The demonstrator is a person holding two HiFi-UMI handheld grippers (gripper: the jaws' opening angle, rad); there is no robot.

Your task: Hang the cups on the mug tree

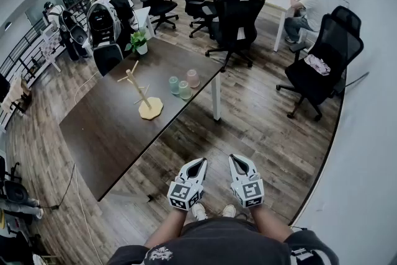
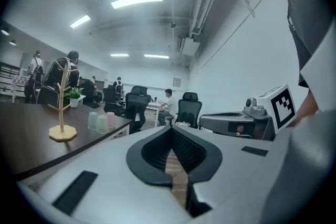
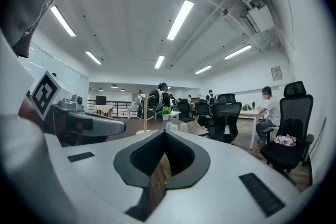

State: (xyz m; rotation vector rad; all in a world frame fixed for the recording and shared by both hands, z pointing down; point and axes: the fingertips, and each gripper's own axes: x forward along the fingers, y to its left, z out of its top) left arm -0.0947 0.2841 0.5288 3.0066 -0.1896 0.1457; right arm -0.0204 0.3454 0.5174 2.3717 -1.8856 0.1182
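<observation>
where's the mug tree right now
In the head view the mug tree stands upright on the dark table, left of centre, with the three cups just to its right and a potted plant beyond it.

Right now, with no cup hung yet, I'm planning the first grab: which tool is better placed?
Left tool, probably: the cups stand on the table toward its side; the right tool is farther.
</observation>
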